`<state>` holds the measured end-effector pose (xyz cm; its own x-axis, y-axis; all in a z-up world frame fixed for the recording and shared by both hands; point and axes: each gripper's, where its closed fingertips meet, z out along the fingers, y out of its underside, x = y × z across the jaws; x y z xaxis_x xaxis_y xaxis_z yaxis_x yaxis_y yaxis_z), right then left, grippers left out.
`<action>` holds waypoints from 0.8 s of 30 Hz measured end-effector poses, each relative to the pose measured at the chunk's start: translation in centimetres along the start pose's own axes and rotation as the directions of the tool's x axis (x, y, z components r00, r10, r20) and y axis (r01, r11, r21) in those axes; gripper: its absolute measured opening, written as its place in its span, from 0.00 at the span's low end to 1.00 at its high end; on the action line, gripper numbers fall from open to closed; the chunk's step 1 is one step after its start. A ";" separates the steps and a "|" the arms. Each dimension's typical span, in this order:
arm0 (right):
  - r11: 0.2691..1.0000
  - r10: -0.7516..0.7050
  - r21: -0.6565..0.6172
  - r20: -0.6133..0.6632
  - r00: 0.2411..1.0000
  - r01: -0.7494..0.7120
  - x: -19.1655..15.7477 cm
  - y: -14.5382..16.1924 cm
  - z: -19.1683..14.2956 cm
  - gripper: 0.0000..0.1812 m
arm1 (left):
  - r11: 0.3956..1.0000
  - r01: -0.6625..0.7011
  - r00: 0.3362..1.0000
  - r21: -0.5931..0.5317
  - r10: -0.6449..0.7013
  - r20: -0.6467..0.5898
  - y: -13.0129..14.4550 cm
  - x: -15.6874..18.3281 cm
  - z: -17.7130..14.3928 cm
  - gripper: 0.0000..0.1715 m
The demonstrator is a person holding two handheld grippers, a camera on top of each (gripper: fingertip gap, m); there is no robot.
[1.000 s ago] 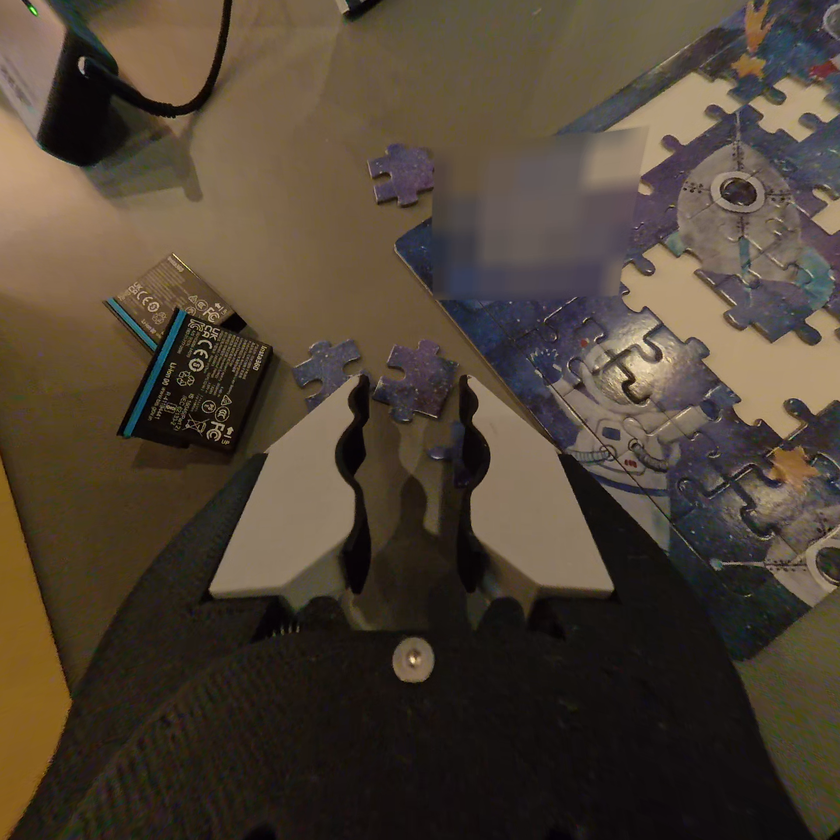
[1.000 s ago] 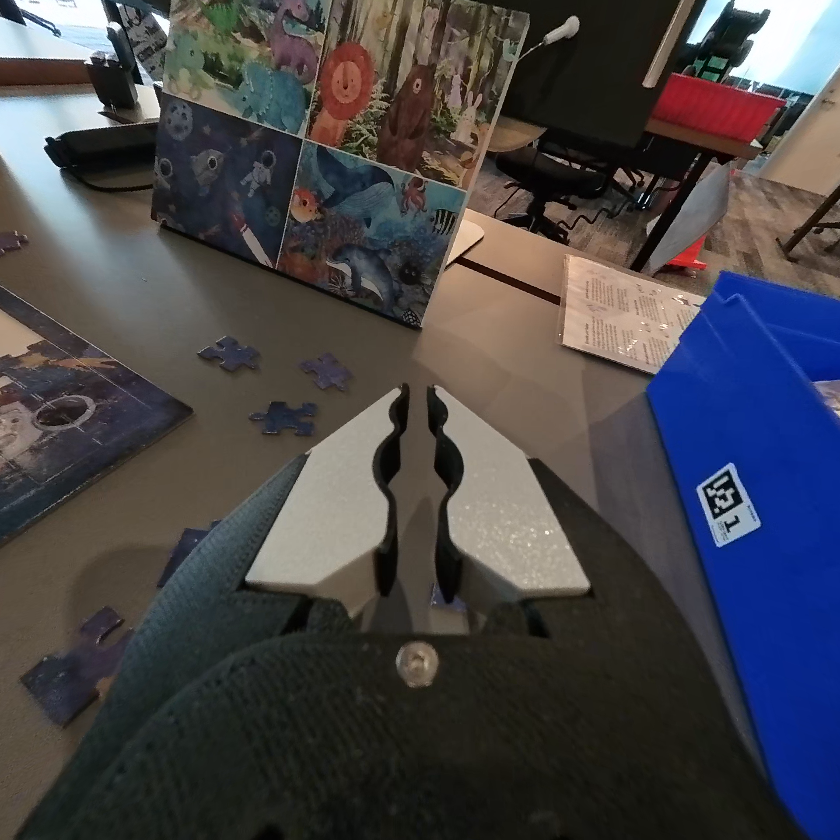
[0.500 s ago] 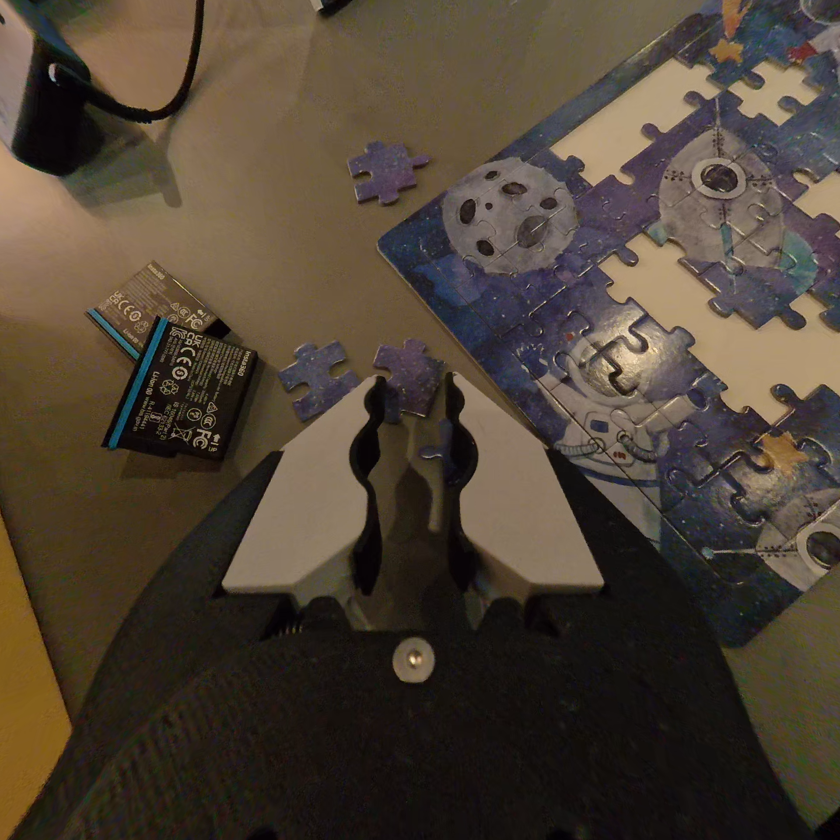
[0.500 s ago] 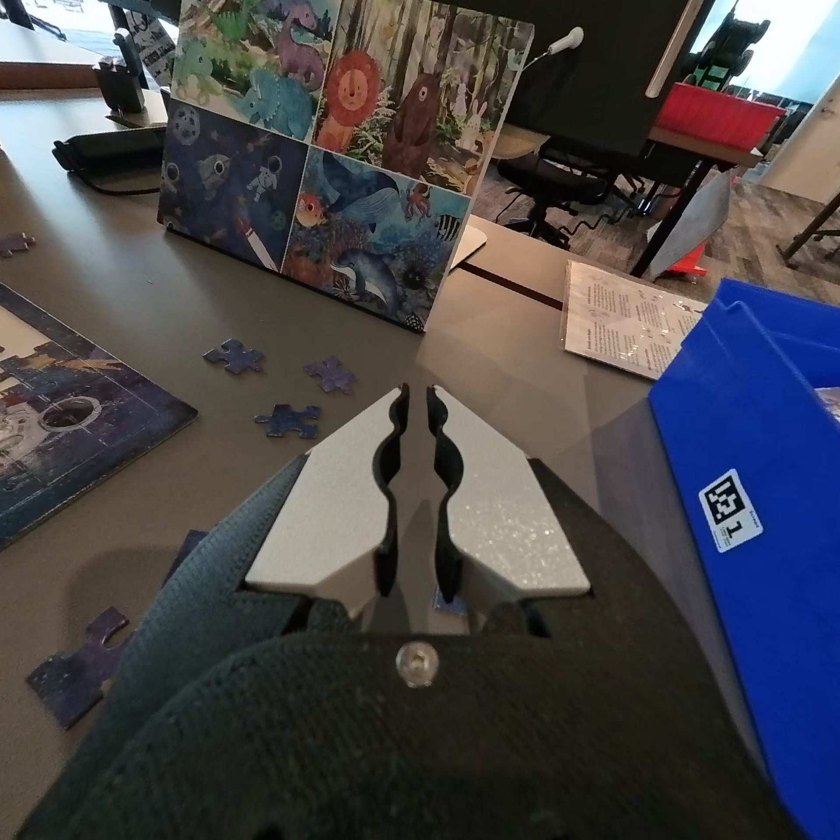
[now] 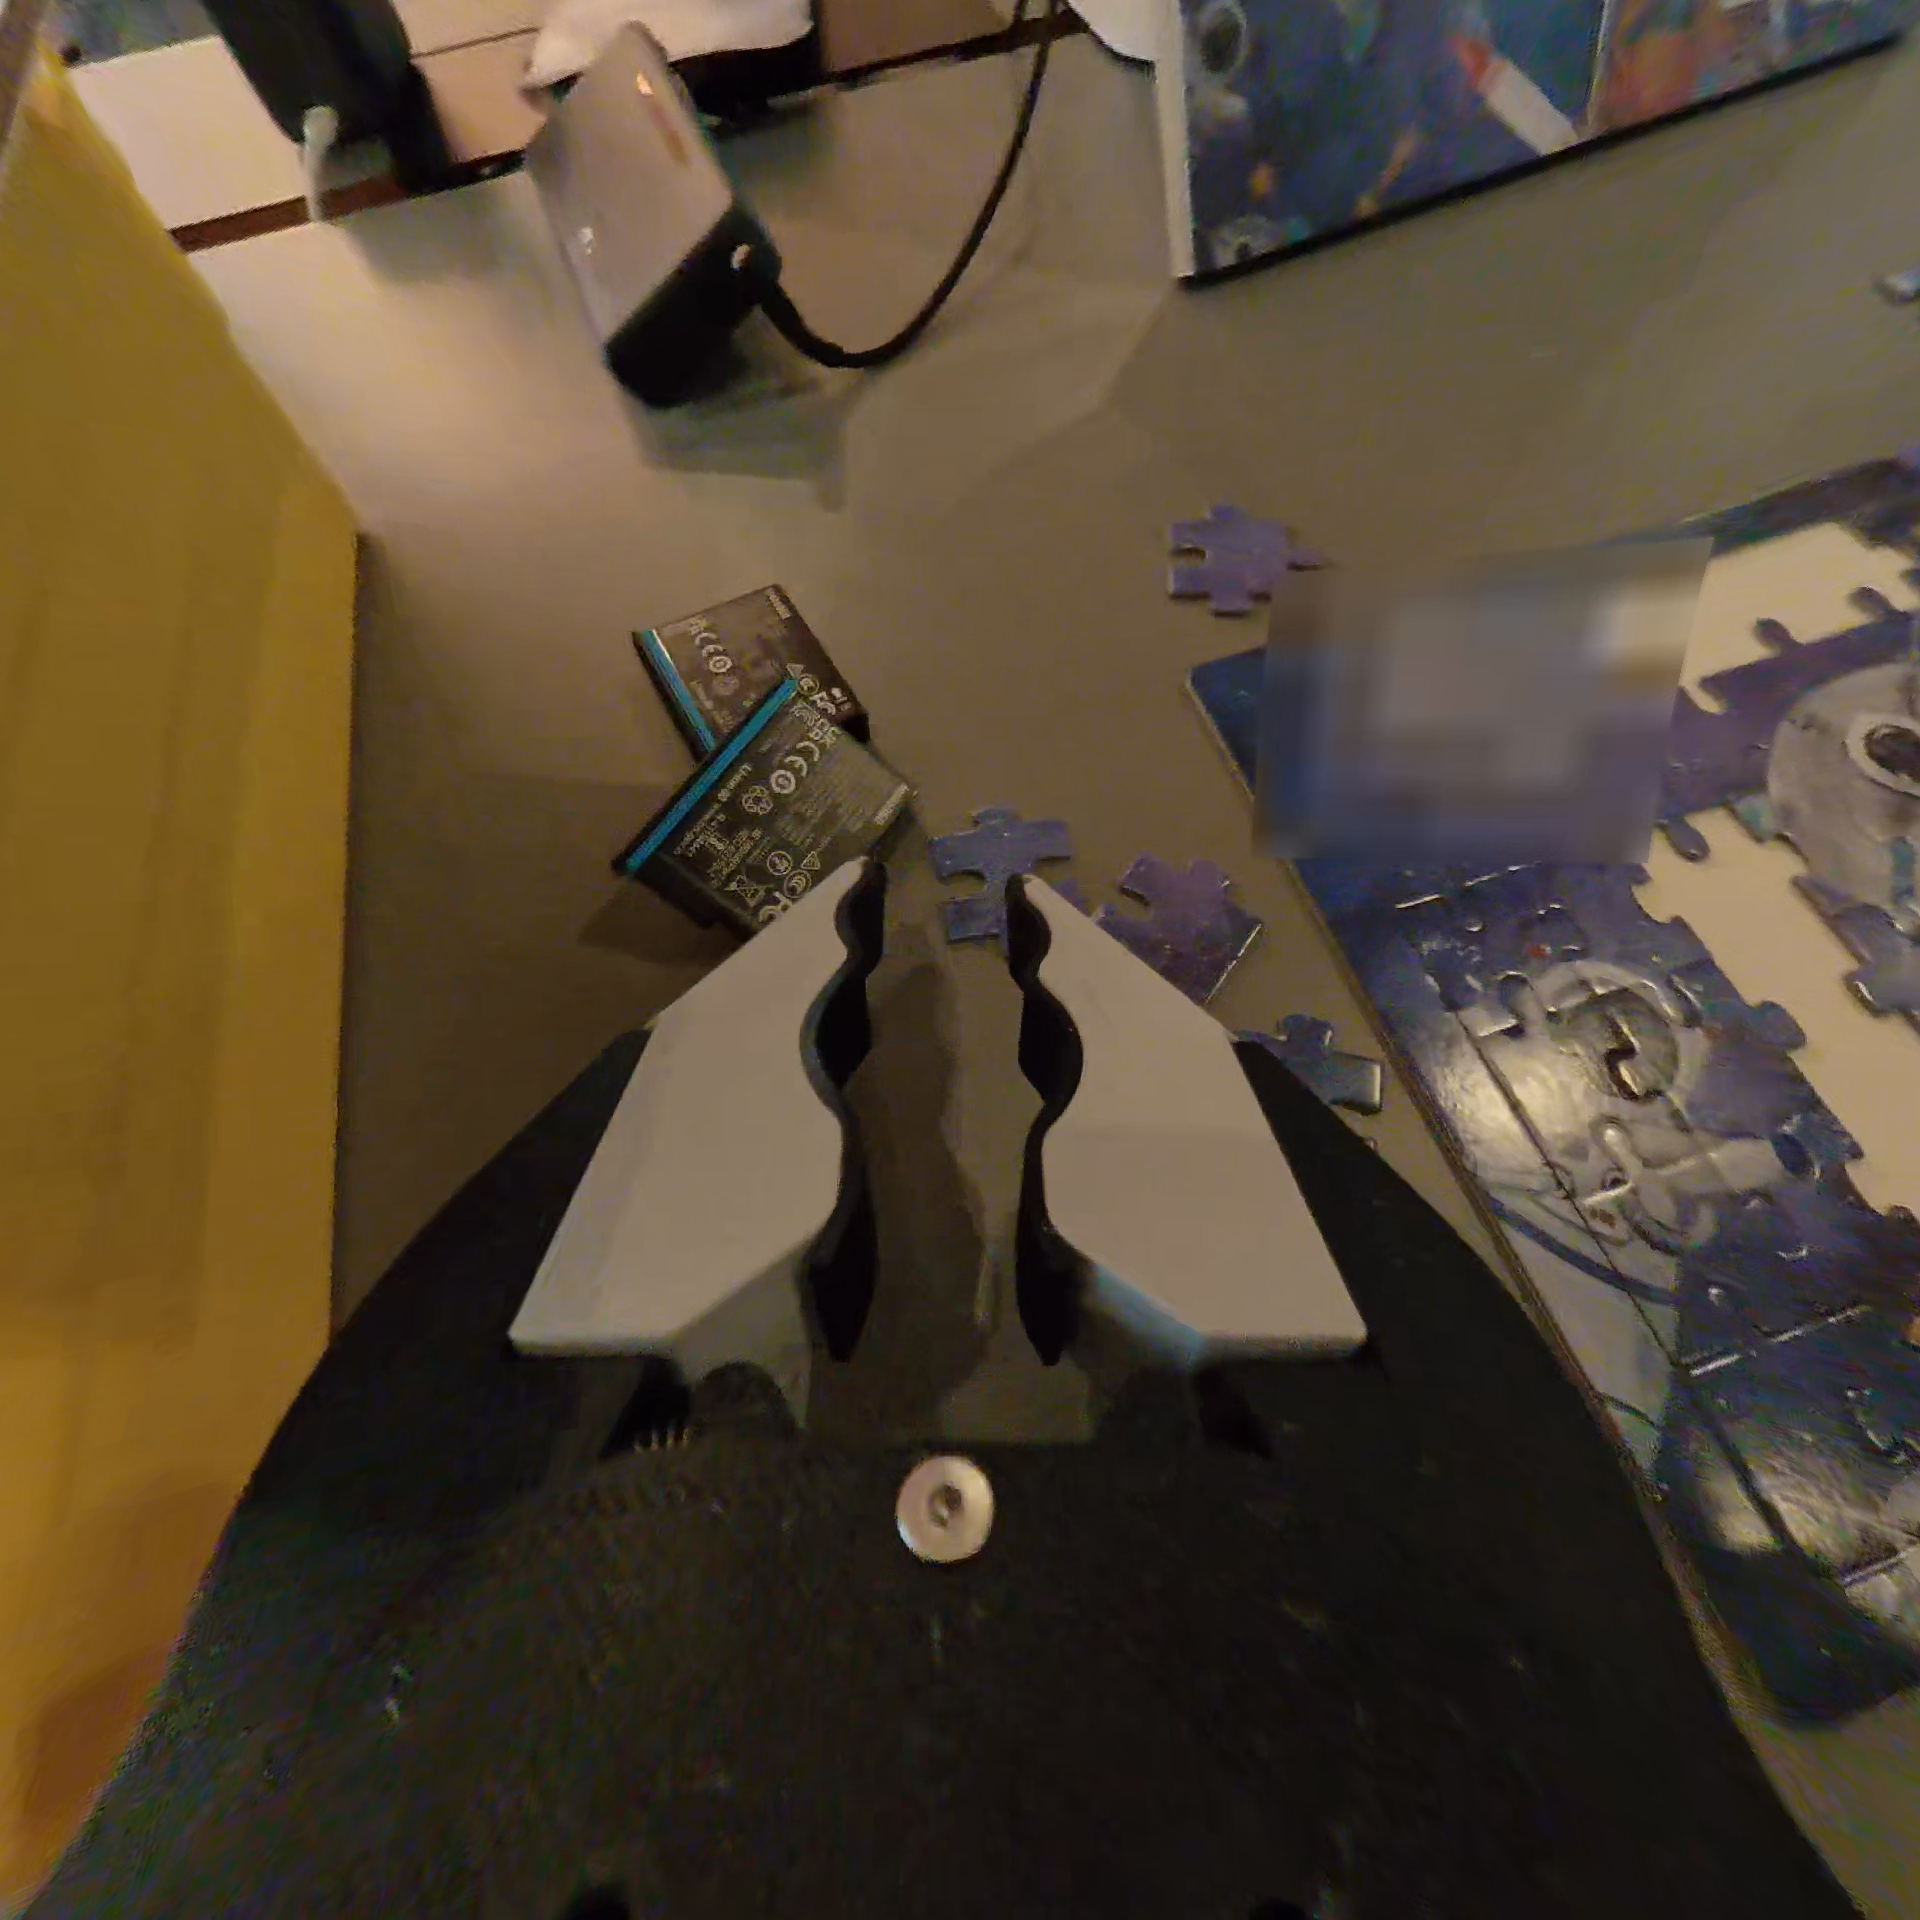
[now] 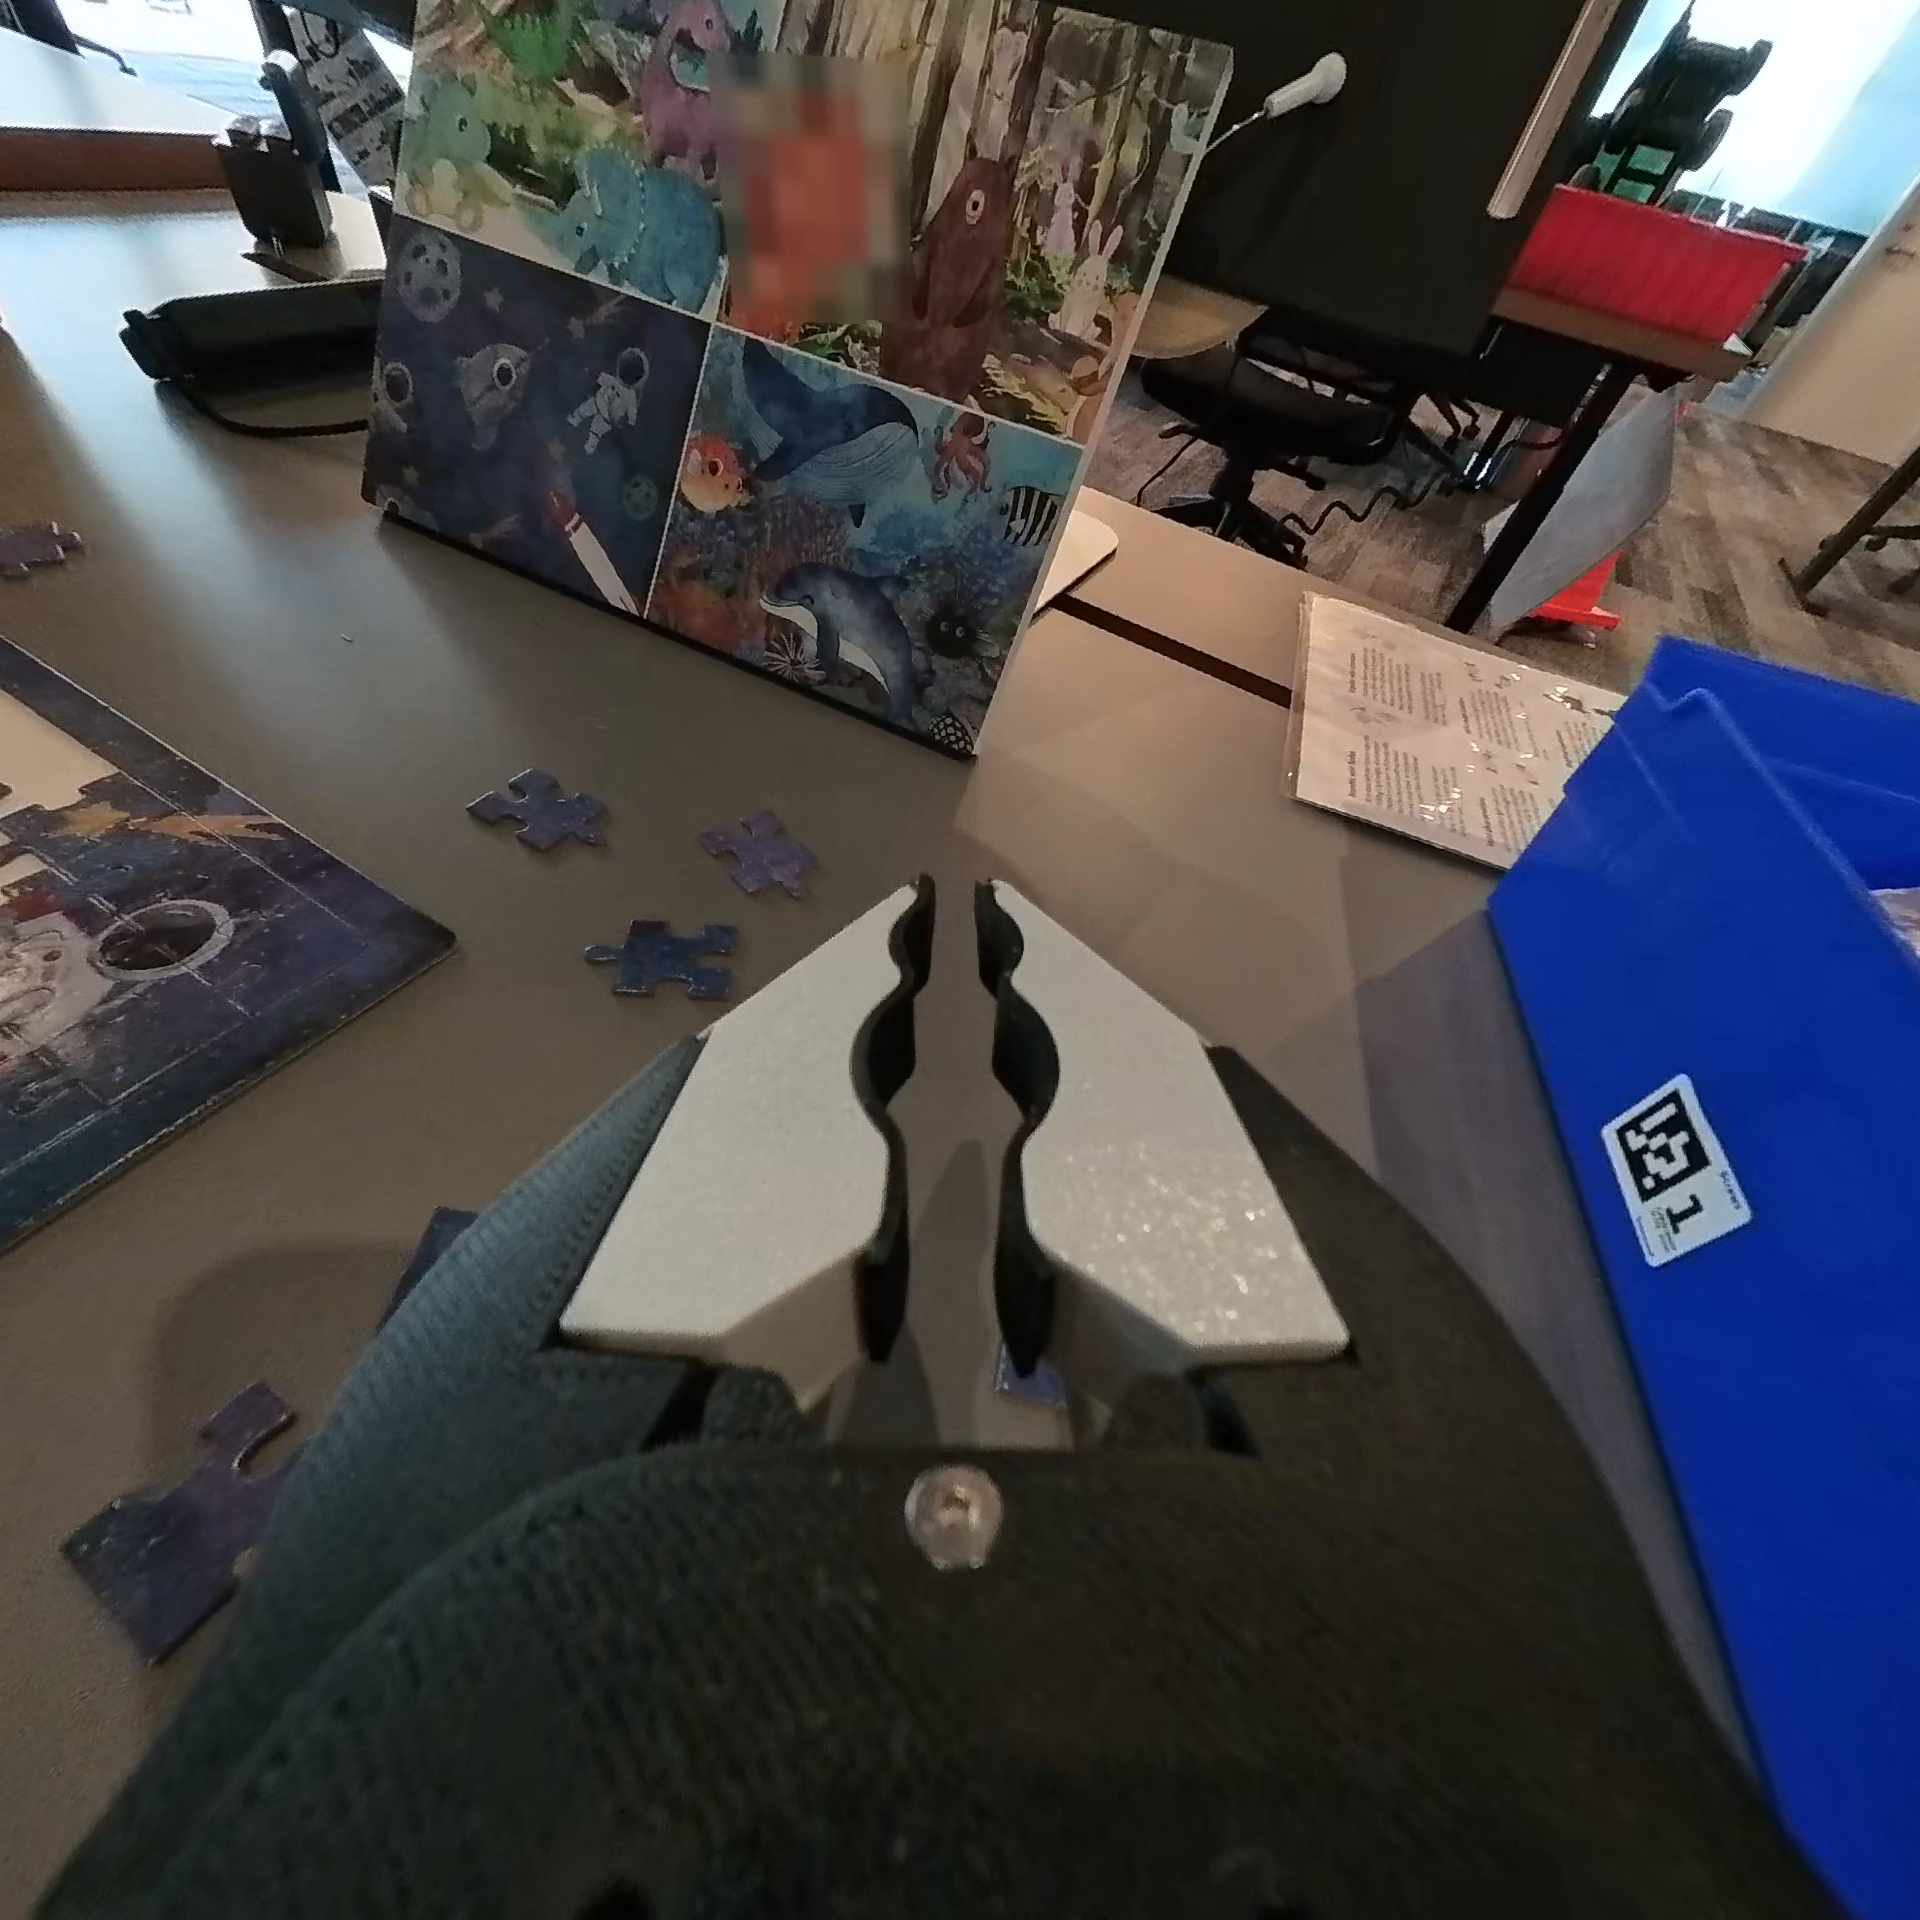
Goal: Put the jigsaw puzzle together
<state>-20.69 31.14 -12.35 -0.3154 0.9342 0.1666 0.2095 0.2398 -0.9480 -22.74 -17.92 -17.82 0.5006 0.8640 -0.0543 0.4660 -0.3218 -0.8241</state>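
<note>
The blue space jigsaw board (image 5: 1558, 1091) lies right of my left gripper (image 5: 945, 878), part filled with bare white gaps. The left jaws stand a little apart and empty, over the table. One loose piece (image 5: 997, 873) lies just past the tips, with others (image 5: 1179, 925) (image 5: 1314, 1060) to the right and one farther off (image 5: 1236, 556). My right gripper (image 6: 953, 885) is shut to a narrow slit with nothing between the tips. In the right wrist view the board's corner (image 6: 156, 987) is on the left, with loose pieces (image 6: 665, 956) (image 6: 540, 810) (image 6: 758, 852) ahead and one (image 6: 177, 1527) near left.
Two black batteries (image 5: 769, 821) lie just left of the left fingertips. A yellow surface (image 5: 156, 831) borders the far left. A grey power box with a cable (image 5: 644, 218) sits behind. An upright picture board (image 6: 779, 416), a paper sheet (image 6: 1434, 727) and a blue bin (image 6: 1766, 1039) stand near the right gripper. The gap from one gripper's tips to the other's is roughly 50 centimeters.
My left gripper's jaws have narrowed and it has swung left, away from the board, toward the batteries. The right gripper has barely moved.
</note>
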 end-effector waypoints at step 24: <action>1.000 -0.004 -0.010 -0.013 1.000 0.004 0.2 0.2 0.0 0.04 | 0.980 0.088 0.995 -0.178 -0.093 -0.019 1.5 1.1 2.6 0.05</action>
<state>-20.71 31.42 -12.50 -0.3042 0.9367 0.1736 0.2177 0.2458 -0.9446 -23.37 -16.50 -20.55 0.4690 0.8826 0.0333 0.6309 -0.3084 -0.7119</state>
